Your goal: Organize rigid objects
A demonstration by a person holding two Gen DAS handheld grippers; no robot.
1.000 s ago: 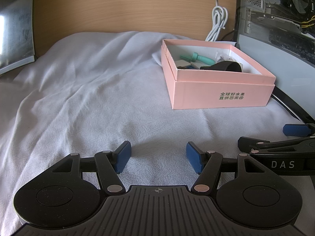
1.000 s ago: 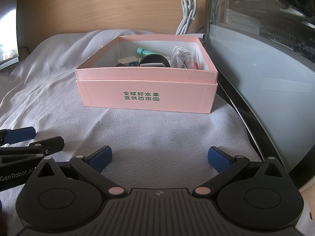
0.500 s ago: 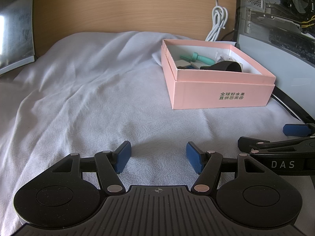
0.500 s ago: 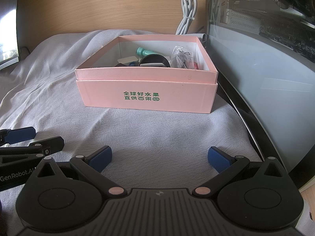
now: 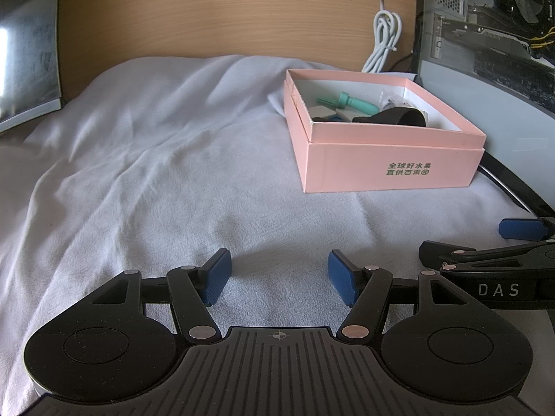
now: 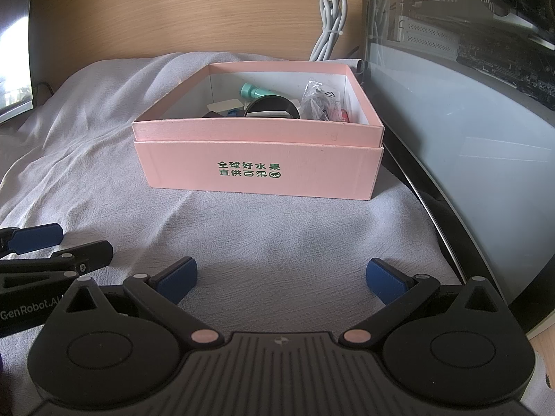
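A pink cardboard box (image 5: 388,170) with green lettering stands open on a white cloth; it also shows in the right wrist view (image 6: 260,173). Inside lie a teal tool (image 5: 350,102), a black ring-shaped band (image 6: 272,107), a clear plastic bag (image 6: 317,98) and other small items, partly hidden by the box walls. My left gripper (image 5: 279,277) is open and empty, low over the cloth, near and left of the box. My right gripper (image 6: 281,277) is open and empty, directly in front of the box. Each gripper shows at the edge of the other's view.
A white cloth (image 5: 156,173) covers the surface. A wooden panel (image 5: 225,10) stands behind, with a coiled white cable (image 5: 383,41). A glass-sided computer case (image 6: 468,121) stands close on the right of the box. A dark screen (image 5: 24,62) stands at far left.
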